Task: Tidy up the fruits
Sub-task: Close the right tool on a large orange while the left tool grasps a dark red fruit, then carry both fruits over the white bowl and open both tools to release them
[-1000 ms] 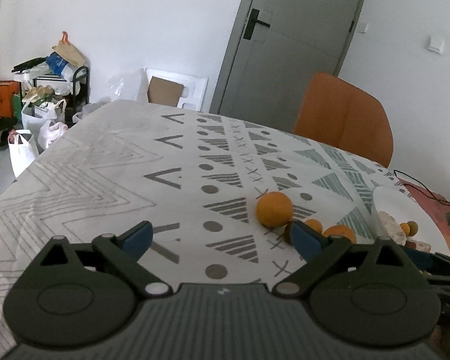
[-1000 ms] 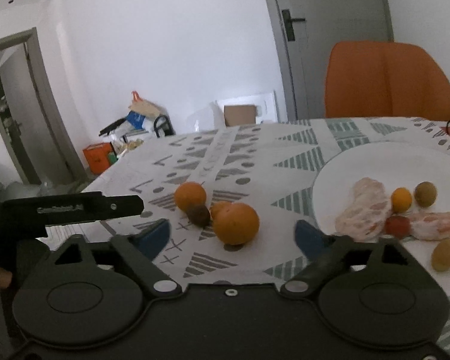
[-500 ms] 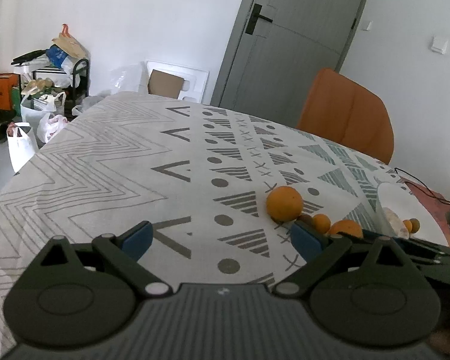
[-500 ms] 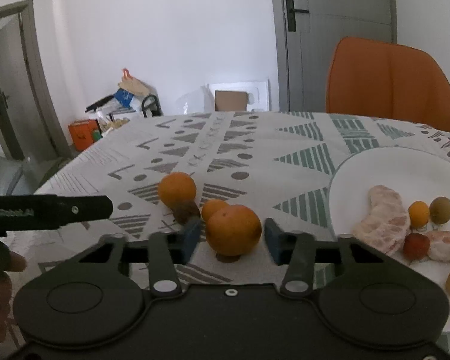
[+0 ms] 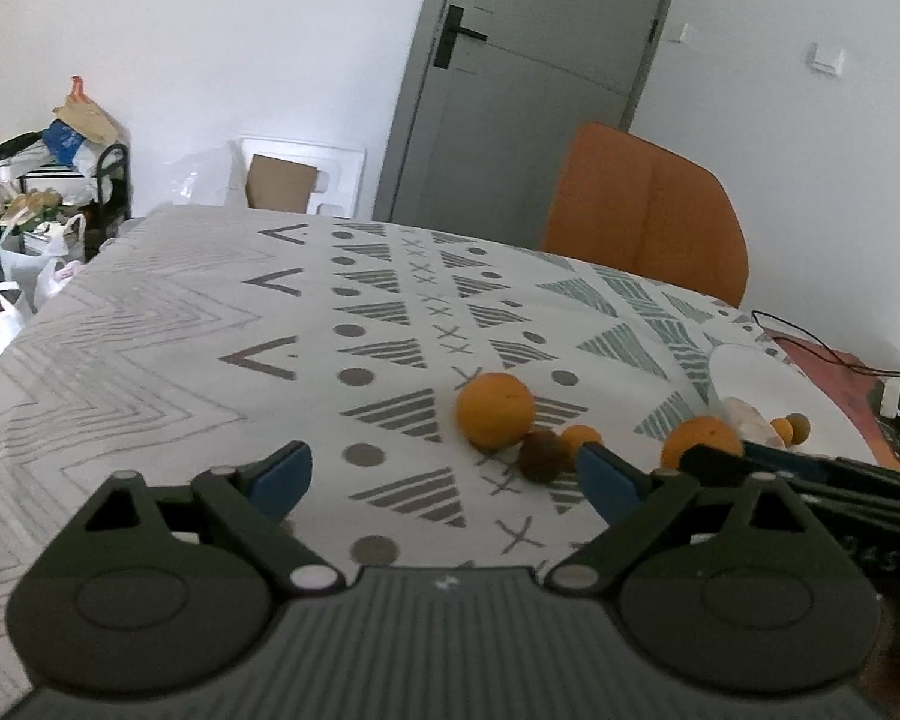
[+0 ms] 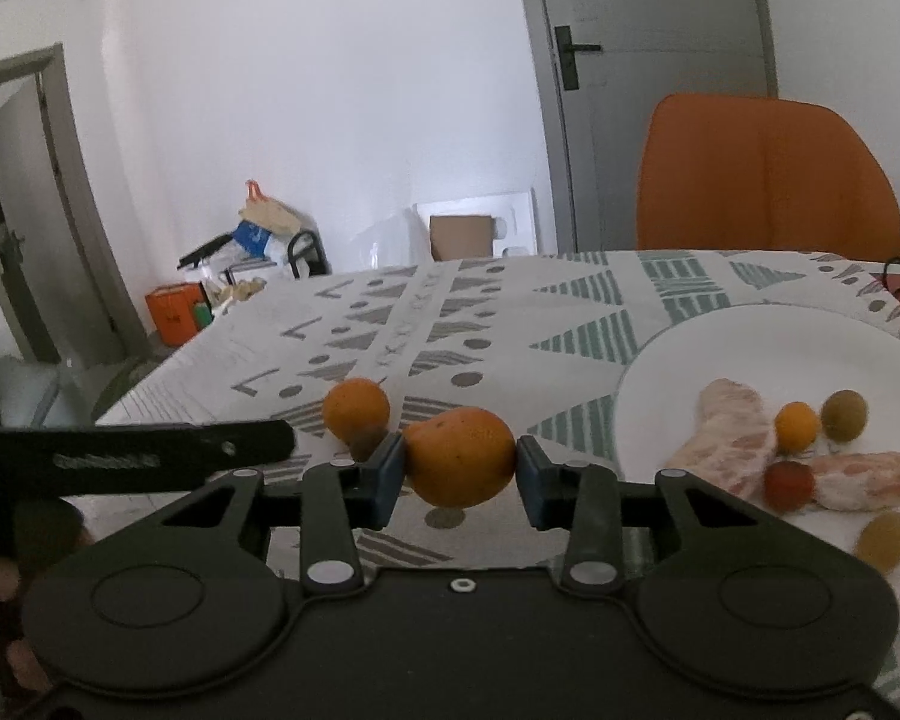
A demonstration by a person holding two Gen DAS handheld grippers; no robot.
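Orange and round, a large orange (image 6: 459, 457) sat pinched between the blue pads of our right claw (image 6: 457, 463), just above the patterned bench (image 6: 576, 324). Behind it, a second orange (image 6: 355, 411) rested on the cloth beside a small brown fruit (image 6: 366, 441). To the right we saw a white plate (image 6: 750, 348) carrying peeled citrus segments (image 6: 729, 438) and small fruits. Our left claw (image 5: 444, 474) hung spread wide and held nothing, near the second orange.
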